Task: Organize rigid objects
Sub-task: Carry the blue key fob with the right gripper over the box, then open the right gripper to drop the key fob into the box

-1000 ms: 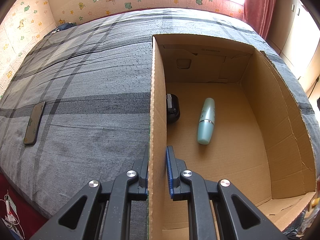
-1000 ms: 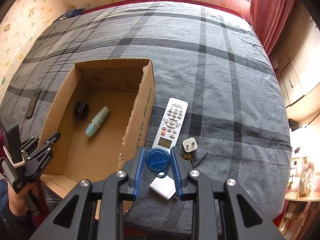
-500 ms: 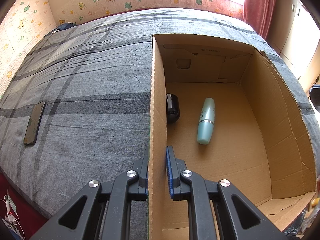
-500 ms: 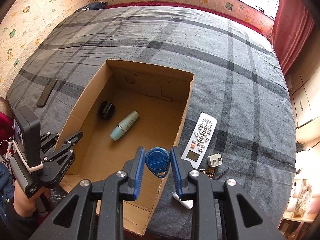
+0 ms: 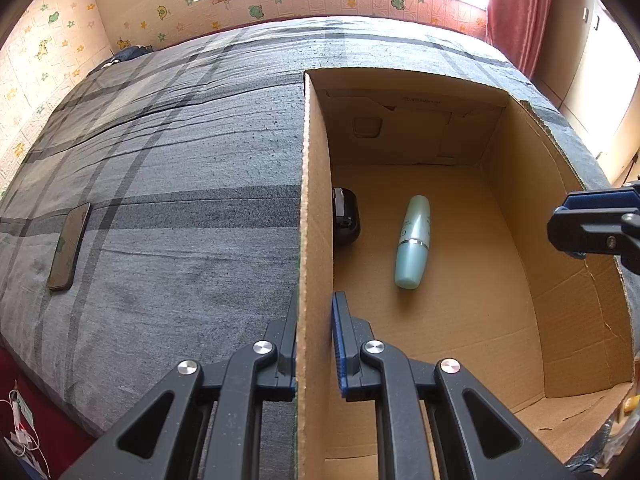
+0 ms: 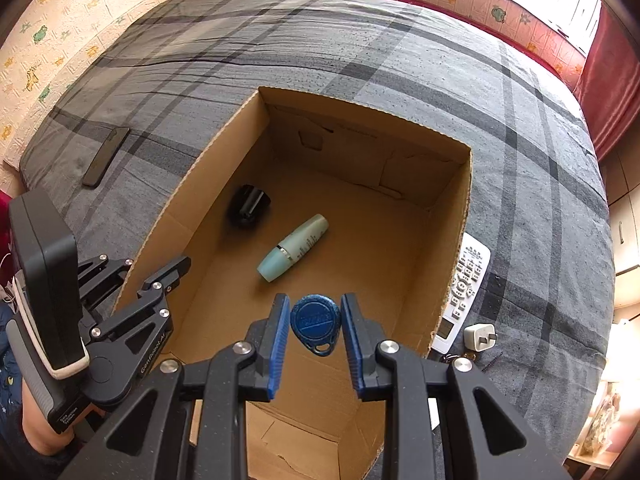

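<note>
An open cardboard box [image 5: 316,200] [image 6: 452,240] lies on the grey plaid bed. A teal bottle [image 5: 412,244] [image 6: 294,248] and a small black object [image 5: 346,216] [image 6: 248,204] lie on its floor. My left gripper [image 5: 314,300] [image 6: 156,264] is shut on the box's left wall, one finger inside and one outside. My right gripper [image 6: 315,302] is shut on a blue key fob [image 6: 316,322] and hangs above the near part of the box floor. In the left wrist view the right gripper [image 5: 576,224] shows at the right edge, over the box's right wall.
A white remote [image 6: 466,288] and a white plug adapter [image 6: 478,338] lie on the bed just right of the box. A dark phone [image 5: 68,246] [image 6: 106,156] lies on the bed to the left. A person's hand holds the left gripper at the bed's near edge.
My right gripper has carried the blue fob leftward from over the remote and bed to above the box interior, and it now shows in the left wrist view. The left gripper has not moved.
</note>
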Motion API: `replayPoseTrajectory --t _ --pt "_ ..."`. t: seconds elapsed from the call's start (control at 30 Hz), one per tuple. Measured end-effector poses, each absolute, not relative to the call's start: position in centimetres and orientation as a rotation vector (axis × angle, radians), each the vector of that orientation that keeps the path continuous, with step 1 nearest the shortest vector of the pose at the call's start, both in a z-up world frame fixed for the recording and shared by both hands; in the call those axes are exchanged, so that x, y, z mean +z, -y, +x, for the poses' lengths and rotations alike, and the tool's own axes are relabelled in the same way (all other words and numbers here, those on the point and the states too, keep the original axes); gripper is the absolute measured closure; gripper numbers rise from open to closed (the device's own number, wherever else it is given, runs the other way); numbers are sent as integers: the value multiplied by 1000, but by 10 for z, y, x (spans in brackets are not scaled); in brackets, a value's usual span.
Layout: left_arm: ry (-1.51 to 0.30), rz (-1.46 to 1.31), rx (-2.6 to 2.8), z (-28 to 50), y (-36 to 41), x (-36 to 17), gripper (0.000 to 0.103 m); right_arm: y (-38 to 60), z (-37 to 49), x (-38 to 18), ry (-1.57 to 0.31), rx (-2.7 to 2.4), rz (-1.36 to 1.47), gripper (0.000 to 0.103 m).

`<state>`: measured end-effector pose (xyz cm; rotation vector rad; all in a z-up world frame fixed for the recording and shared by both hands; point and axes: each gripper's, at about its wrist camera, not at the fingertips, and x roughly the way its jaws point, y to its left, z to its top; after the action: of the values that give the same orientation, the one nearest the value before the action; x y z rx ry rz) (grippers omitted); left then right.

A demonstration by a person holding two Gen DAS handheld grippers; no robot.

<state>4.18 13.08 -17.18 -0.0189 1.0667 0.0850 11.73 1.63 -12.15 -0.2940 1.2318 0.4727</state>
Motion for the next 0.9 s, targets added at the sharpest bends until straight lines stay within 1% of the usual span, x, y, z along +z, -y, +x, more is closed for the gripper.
replayPoseTrajectory --t 0.5,0.7,0.83,0.9 --pt "-1066 -22 83 42 -131 -172 89 -36 118 -188 -1353 449 -354 75" --pt "-1065 -22 83 42 -131 -172 89 -38 118 -195 -1366 450 -352 75" --pt "-1066 -23 83 42 -132 -173 89 -36 121 -191 -1354 453 -332 74" --pt "-1065 -21 83 42 -131 -173 89 -38 121 -188 -1347 453 -328 69"
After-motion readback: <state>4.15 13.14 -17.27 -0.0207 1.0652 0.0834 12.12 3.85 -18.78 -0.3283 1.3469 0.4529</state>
